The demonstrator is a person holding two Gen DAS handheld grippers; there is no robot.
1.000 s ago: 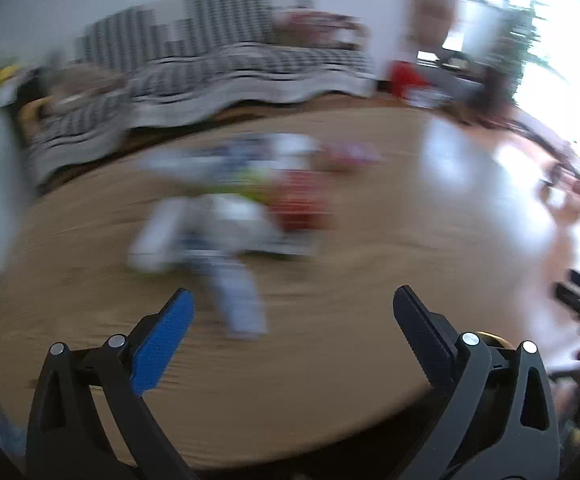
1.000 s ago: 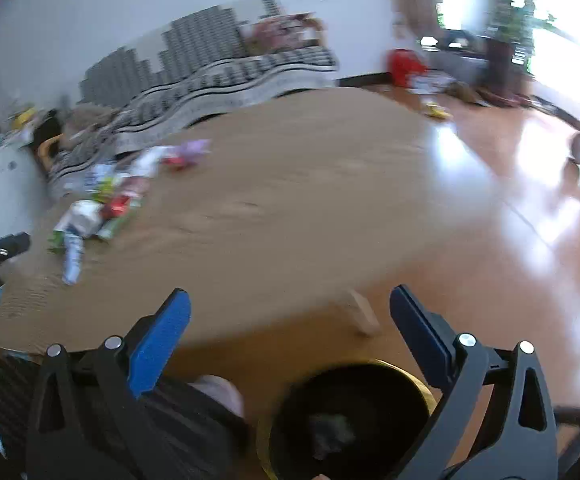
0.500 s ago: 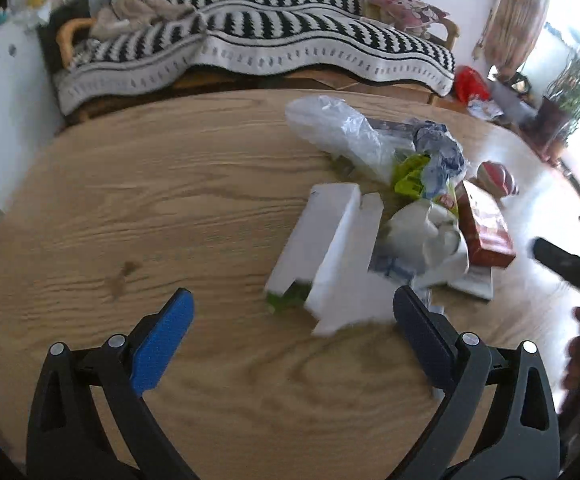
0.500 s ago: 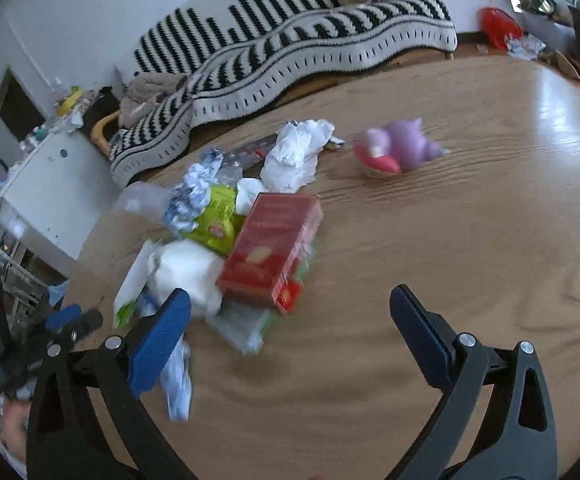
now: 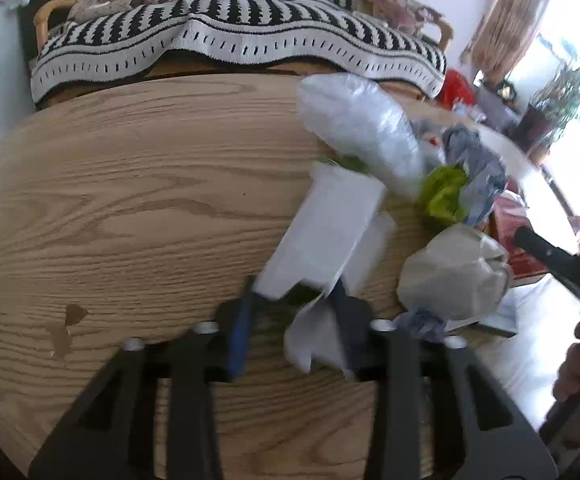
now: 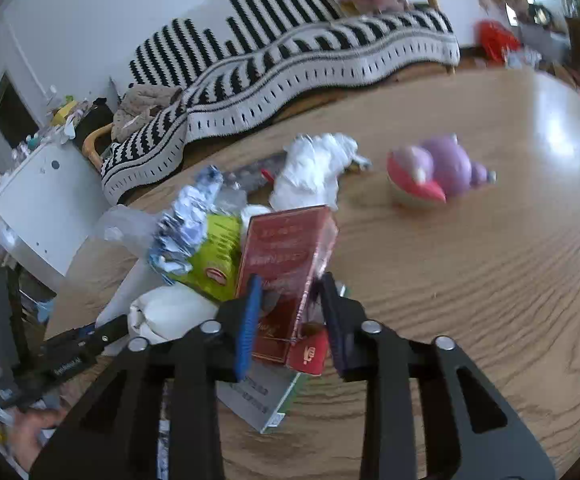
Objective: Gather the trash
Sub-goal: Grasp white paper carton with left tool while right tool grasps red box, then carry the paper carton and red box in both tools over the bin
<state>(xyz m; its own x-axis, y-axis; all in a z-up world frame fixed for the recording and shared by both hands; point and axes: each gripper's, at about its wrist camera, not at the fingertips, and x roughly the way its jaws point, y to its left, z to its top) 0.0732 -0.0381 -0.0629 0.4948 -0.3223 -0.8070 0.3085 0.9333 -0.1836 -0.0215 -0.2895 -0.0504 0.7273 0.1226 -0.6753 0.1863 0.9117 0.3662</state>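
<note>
A pile of trash lies on the round wooden table (image 5: 130, 200). In the left wrist view my left gripper (image 5: 292, 300) has its jaws closing on the near end of a long white carton (image 5: 330, 232), and both pads touch its sides. In the right wrist view my right gripper (image 6: 288, 292) is closing its jaws on a red box (image 6: 286, 248), which fills the gap between the pads. Beside these lie a clear plastic bag (image 5: 362, 128), a green wrapper (image 5: 444, 196), crumpled white paper (image 5: 454, 272) and a foil wrapper (image 6: 186, 224).
A purple and pink toy (image 6: 438, 172) and a white tissue wad (image 6: 314, 168) lie farther back on the table (image 6: 470, 280). A flat grey packet (image 6: 262, 396) lies under the red box. A sofa with a striped blanket (image 5: 230, 36) stands behind, and a white cabinet (image 6: 38, 208) at the left.
Both grippers have come in over the table to the trash pile. Their jaws, wide open before, have narrowed: the left around the white carton, the right around the red box.
</note>
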